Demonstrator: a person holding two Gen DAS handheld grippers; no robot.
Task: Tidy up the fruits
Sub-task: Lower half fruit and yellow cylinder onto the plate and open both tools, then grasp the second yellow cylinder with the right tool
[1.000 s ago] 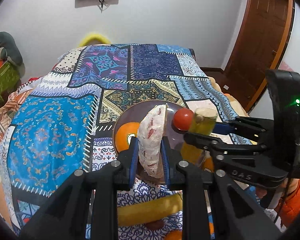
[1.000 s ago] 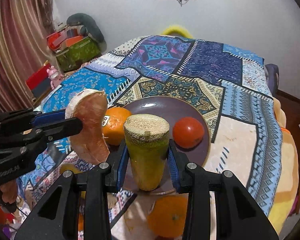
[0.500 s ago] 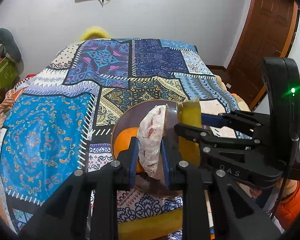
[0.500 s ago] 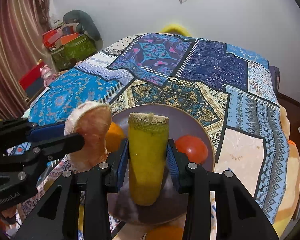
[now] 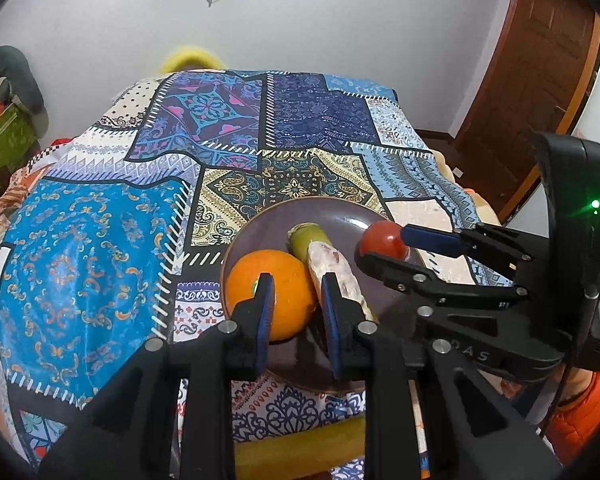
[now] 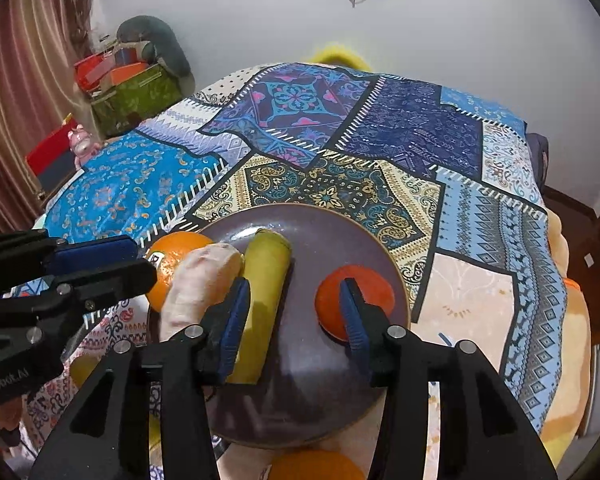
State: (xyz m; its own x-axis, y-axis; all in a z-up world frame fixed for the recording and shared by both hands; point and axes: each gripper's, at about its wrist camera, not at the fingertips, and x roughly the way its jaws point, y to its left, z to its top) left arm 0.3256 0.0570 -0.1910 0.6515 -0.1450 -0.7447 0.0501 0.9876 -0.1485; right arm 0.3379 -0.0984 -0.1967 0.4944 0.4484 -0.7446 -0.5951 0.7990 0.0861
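A dark purple plate [image 6: 332, 236] [image 5: 340, 212] lies on the patterned bedspread. On it lie an orange [image 5: 276, 280] [image 6: 168, 256], a pinkish-white fruit slice [image 5: 336, 272] [image 6: 200, 280], a yellow-green cut stalk [image 6: 264, 280] [image 5: 304, 240] and a red tomato [image 6: 368, 288] [image 5: 382, 240]. My left gripper [image 5: 296, 312] is open and empty, over the orange's right side, with the slice lying by its right finger. My right gripper [image 6: 296, 320] is open and empty over the plate, the stalk by its left finger and the tomato behind its right finger.
A yellow fruit [image 5: 300, 448] lies on the bedspread just in front of the plate. Another orange [image 6: 316, 466] lies at the plate's near edge. Boxes and clutter [image 6: 132, 88] stand at the left. A wooden door [image 5: 540, 80] is at the right.
Both grippers lowered to the plate and opened. The fruit slice and the yellow-green stalk, held upright before, now lie on the plate side by side.
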